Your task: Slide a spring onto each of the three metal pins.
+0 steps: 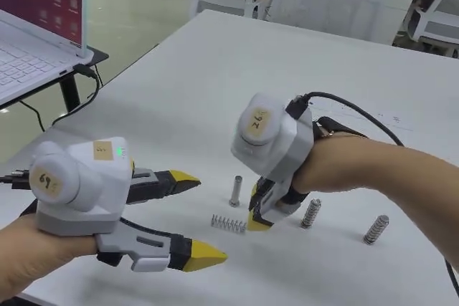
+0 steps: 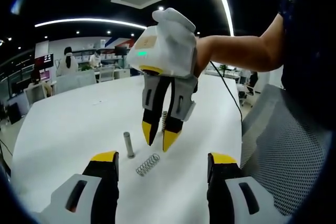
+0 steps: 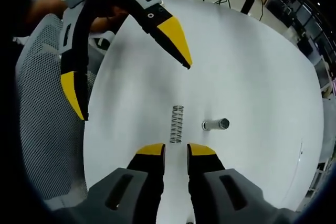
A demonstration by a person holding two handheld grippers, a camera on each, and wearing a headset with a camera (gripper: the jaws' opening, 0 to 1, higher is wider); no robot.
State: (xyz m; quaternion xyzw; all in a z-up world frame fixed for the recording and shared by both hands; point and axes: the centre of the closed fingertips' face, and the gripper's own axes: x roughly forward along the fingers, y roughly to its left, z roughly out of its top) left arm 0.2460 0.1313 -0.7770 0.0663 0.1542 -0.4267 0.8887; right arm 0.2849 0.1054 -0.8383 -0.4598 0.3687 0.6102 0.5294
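My left gripper [image 1: 195, 216] hangs well to the left of the bare metal pin [image 1: 235, 191], jaws spread wide and empty, so it is in no position to steady anything. The last loose spring [image 1: 228, 223] lies flat on the white table [image 1: 215, 91], just on my side of the pin and slightly left of it, not touching it. The pin stands upright with nothing on it. Just right of the pin, my right gripper [image 1: 257, 213] points down at the tabletop, its jaws drawn to a narrow gap with nothing between them. In the right gripper view its tips sit at the near end of the spring [image 3: 177, 123]. Farther right of the pin, the first sprung pin [image 1: 310, 213] and the second sprung pin [image 1: 376, 228] look done. My main worry is the pickup. With so narrow a gap, the tips may land on top of the coils instead of straddling them, and the spring would then roll or skid toward the pin. A pinch at the very end of the spring could flick it away. The pin appears to stand free, so a nudge from the gripper body, or an off-axis push while threading, could topple it. Swinging back carelessly could also clip the first sprung pin.
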